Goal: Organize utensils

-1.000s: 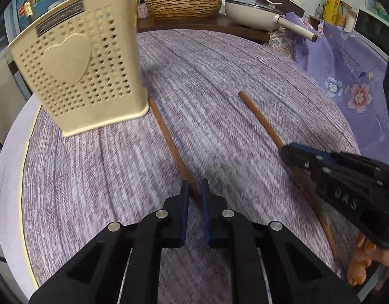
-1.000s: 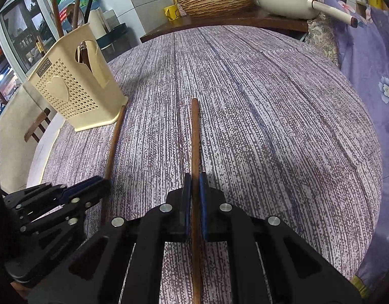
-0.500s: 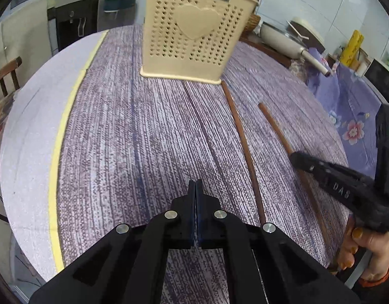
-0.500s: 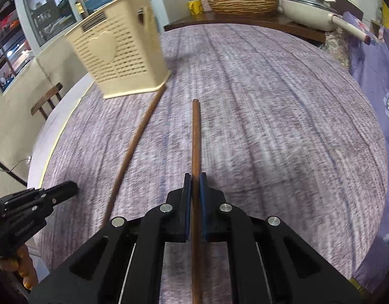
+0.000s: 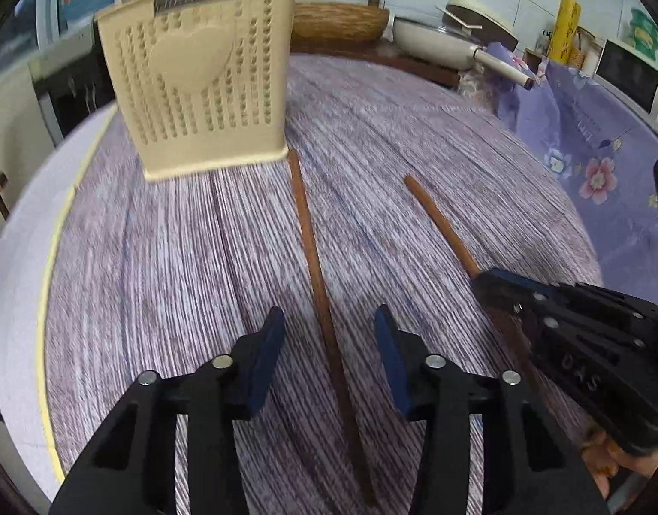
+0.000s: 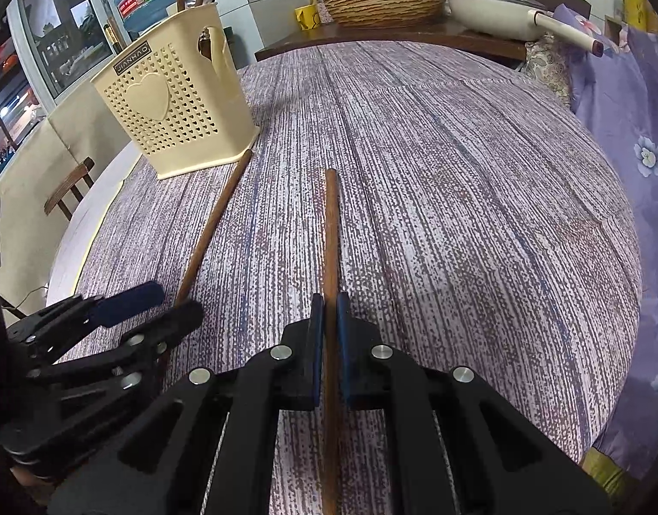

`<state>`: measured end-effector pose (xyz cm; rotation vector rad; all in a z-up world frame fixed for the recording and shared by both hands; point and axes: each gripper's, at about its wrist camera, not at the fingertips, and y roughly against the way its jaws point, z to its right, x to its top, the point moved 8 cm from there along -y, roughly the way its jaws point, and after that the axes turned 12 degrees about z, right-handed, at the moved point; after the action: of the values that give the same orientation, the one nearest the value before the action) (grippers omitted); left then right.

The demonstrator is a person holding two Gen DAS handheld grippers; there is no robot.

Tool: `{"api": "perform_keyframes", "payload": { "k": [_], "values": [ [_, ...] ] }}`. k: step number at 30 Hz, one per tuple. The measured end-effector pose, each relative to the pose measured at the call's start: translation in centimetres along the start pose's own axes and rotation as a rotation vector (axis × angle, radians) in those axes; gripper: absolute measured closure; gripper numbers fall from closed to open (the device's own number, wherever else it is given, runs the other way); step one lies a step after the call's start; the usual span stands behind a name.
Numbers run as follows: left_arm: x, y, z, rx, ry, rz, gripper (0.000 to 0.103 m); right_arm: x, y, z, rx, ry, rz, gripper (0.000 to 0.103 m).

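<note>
Two long brown wooden sticks lie on the purple striped tablecloth. My left gripper (image 5: 327, 322) is open, its jaws on either side of the left stick (image 5: 312, 249), whose far end touches the cream perforated utensil basket (image 5: 196, 73). My right gripper (image 6: 327, 313) is shut on the right stick (image 6: 331, 231), which points straight ahead. The right gripper also shows in the left wrist view (image 5: 496, 287) over the right stick (image 5: 436, 219). The left gripper (image 6: 157, 304), the left stick (image 6: 213, 223) and the basket (image 6: 170, 103), holding several utensils, show in the right wrist view.
A woven bowl (image 6: 384, 0) and a white pan (image 6: 496, 13) stand on a dark shelf behind the round table. A purple floral cloth (image 6: 629, 98) lies at the right. A wooden chair (image 6: 67, 189) stands beyond the table's left edge.
My left gripper was shut half a second ago and has opened, swinging right so its jaws straddle the left stick. My right gripper stays shut on the right stick.
</note>
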<state>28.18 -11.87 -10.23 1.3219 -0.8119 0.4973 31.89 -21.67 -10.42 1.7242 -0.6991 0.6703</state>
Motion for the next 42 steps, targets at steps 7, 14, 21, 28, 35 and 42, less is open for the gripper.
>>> {"api": "perform_keyframes", "payload": {
  "k": [7, 14, 21, 28, 35, 42],
  "values": [
    [-0.2, 0.8, -0.8, 0.023, -0.009, -0.001, 0.095, 0.0, -0.2, -0.2, 0.003, 0.006, 0.003, 0.096],
    [-3.3, 4.9, -5.1, 0.049, 0.105, 0.009, 0.096, -0.6, -0.3, -2.8, 0.065, 0.026, -0.017, 0.096],
    [-4.4, 6.2, -6.0, 0.063, 0.133, 0.007, 0.09, -1.2, -0.6, -5.2, 0.08, 0.075, -0.023, 0.092],
    [-2.2, 4.7, -5.7, 0.044, 0.083, 0.021, 0.049, -0.7, -0.4, -5.6, 0.1, 0.15, -0.04, 0.08],
    [1.0, 1.4, -7.3, 0.02, 0.068, -0.015, 0.061, 2.3, -1.8, -6.2, 0.125, 0.209, -0.042, 0.08],
    [1.5, -1.0, -7.3, 0.056, 0.047, -0.029, 0.068, 2.9, -4.7, -6.2, 0.103, 0.226, -0.099, 0.08]
  ]
}}
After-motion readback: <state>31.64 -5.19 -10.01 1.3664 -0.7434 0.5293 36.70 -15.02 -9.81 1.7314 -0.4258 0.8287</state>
